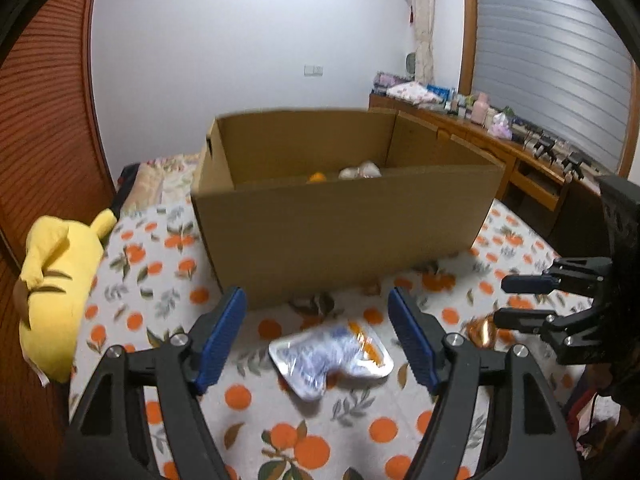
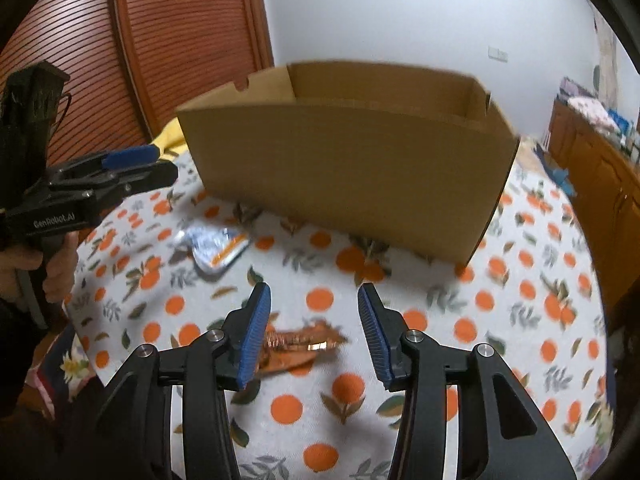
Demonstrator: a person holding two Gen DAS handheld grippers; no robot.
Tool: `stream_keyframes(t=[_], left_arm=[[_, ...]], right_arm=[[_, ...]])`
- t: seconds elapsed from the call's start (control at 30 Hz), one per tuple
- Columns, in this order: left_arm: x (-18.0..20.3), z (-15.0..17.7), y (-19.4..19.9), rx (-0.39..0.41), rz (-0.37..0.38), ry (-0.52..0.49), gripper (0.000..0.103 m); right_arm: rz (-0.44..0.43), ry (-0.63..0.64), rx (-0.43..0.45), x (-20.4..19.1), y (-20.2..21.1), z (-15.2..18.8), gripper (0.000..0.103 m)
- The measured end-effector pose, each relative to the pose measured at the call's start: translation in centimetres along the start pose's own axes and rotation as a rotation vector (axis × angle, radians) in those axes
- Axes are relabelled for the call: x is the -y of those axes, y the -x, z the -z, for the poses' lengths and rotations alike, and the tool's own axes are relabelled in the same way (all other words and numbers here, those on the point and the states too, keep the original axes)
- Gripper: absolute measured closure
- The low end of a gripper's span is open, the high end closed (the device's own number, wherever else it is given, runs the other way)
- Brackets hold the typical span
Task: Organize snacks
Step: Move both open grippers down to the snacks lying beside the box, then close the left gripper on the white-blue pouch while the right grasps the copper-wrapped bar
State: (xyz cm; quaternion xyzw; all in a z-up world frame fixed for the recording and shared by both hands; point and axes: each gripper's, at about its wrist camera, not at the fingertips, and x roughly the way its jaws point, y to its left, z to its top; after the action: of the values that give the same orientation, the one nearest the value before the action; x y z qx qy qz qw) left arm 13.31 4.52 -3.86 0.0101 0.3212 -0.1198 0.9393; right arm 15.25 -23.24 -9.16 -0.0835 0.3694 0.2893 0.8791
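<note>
Both grippers are spread wide with nothing in them: left gripper hangs over the silver snack pouch, right gripper over a crinkly copper wrapper to its right. Just past them on the orange-print sheet sits the open cardboard box, a couple of snacks visible at its far side

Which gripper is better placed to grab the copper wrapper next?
Right. The copper wrapper lies between the open right gripper's fingers. The left gripper is open over the silver packet instead, farther from the wrapper.
</note>
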Motion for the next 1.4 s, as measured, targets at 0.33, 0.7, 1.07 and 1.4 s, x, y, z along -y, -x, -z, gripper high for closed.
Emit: stream_keyframes(t=[0.33, 0.7, 1.07, 1.4], left_arm=[[-0.6, 2.1, -1.4, -0.039, -0.019, 0.024, 0.029], [-0.7, 2.8, -2.7, -0.075, -0.016, 0.041, 0.029], [-0.6, 3.0, -4.2, -0.14, -0.019, 0.038, 0.029], [-0.5, 3.2, -6.3, -0.23, -0.006, 0.058, 0.028]], right_arm=[[0.002, -0.019, -0.038, -0.6, -1.5, 1.4, 0.057], [0.023, -0.003, -0.06, -1.3, -2.3, 3.1, 0.053], [0.072, 0.052, -0.029, -2.1, -2.1, 3.7, 0.061], [0.077, 0.063, -0.023, -2.1, -2.4, 3.6, 0.061]])
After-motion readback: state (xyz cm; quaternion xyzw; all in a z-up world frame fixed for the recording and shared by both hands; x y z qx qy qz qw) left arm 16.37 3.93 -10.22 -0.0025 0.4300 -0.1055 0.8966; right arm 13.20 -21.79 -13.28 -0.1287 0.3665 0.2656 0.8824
